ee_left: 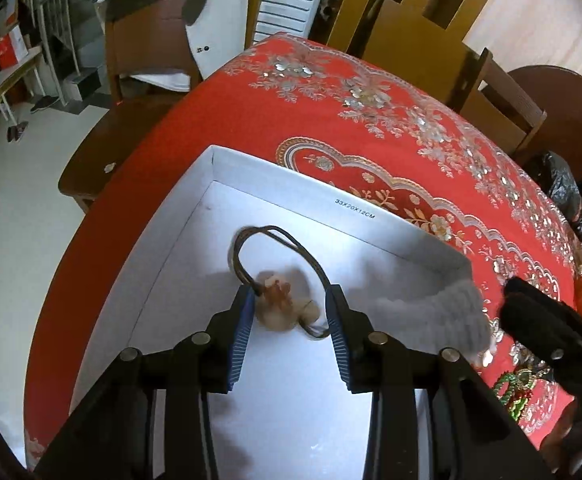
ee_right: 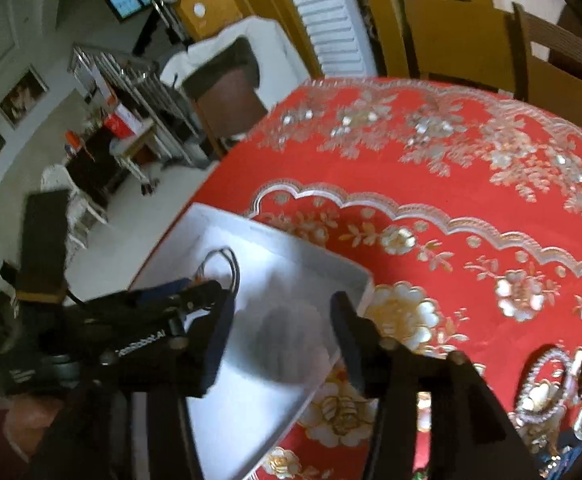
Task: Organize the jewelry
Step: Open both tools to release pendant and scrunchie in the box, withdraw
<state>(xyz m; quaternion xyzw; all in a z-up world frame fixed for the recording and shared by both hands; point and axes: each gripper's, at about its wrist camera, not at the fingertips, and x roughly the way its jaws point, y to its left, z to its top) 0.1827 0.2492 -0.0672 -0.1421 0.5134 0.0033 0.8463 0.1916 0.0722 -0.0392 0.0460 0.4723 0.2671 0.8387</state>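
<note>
A white open box [ee_left: 283, 196] sits on the red tablecloth [ee_left: 331, 120]. Inside it lies a dark cord necklace [ee_left: 291, 246] with a pale stone pendant [ee_left: 279, 304]. My left gripper [ee_left: 290, 312] is open over the box, its blue pads on either side of the pendant; the cord touches both pads. My right gripper [ee_right: 283, 324] is open and empty above the box's right corner [ee_right: 365, 284]; a blurred grey smear shows between its jaws. The left gripper shows in the right wrist view [ee_right: 195, 296]. Loose jewelry [ee_right: 563, 380] lies on the cloth to the right.
A green beaded piece [ee_left: 513, 394] lies on the cloth right of the box, under the right gripper's body [ee_left: 551, 336]. Wooden chairs [ee_left: 147, 40] stand around the table's far edge. A dark bench [ee_left: 103, 152] stands at the left.
</note>
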